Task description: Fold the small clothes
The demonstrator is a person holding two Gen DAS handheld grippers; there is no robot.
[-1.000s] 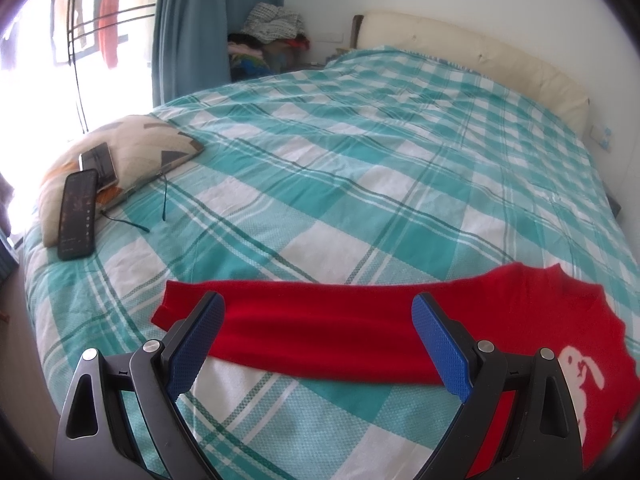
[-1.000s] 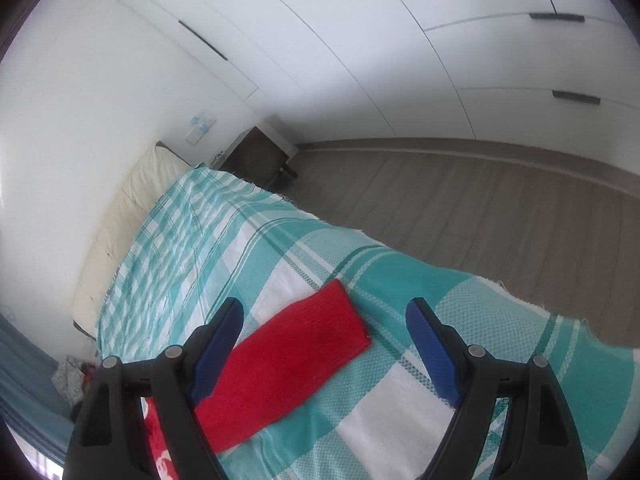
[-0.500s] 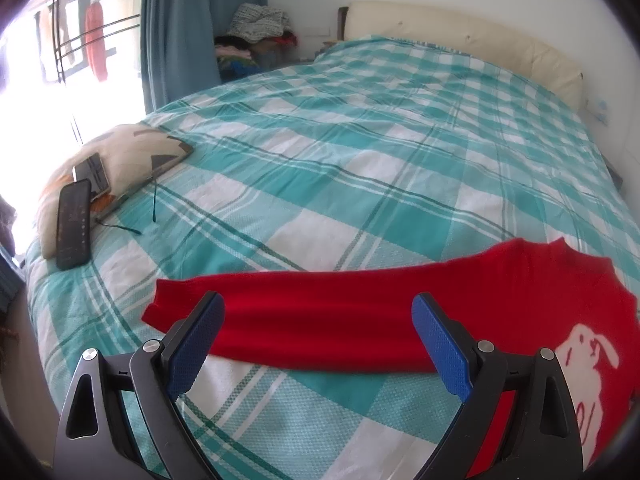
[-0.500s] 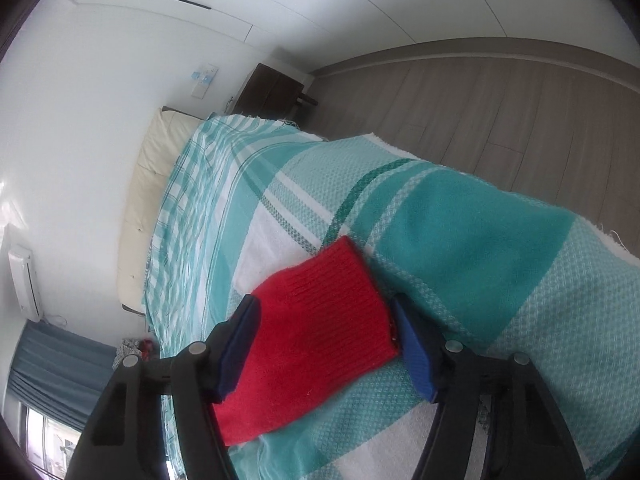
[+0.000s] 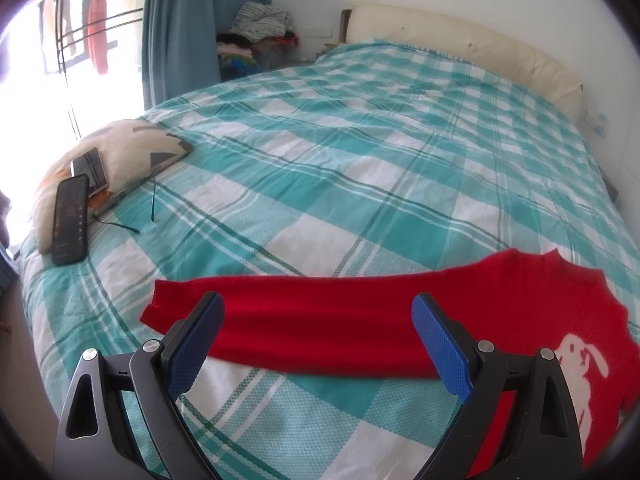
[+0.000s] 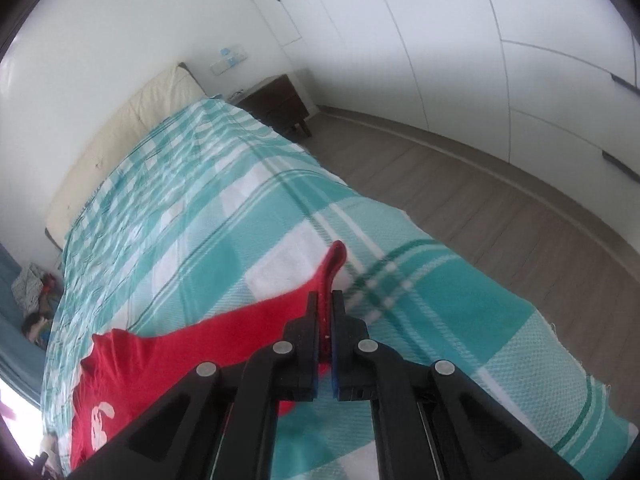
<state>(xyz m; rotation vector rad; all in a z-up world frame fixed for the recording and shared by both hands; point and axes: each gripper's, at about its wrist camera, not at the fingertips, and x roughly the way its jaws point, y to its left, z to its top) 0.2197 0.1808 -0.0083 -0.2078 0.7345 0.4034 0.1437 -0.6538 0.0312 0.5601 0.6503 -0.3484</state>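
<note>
A small red sweater (image 5: 500, 312) with a white rabbit print lies on the teal checked bedspread (image 5: 360, 160). Its left sleeve (image 5: 304, 320) stretches flat across the bed, just beyond my left gripper (image 5: 318, 332), which hangs open above it with nothing between its blue pads. In the right wrist view my right gripper (image 6: 326, 312) is shut on the cuff of the other sleeve (image 6: 332, 264). That cuff is lifted off the bed and sticks up past the fingertips. The sweater body (image 6: 132, 364) trails down to the left.
A patterned cushion (image 5: 120, 160) with two phones (image 5: 70, 220) and a thin cable sits at the bed's left edge. A cream headboard (image 5: 480, 52), blue curtain and clothes pile lie beyond. To the right are a dark nightstand (image 6: 276, 100), wooden floor and white wardrobe doors.
My right gripper came down around the sleeve cuff, shut on it and lifted it while rolling. The left gripper stayed open over the left sleeve.
</note>
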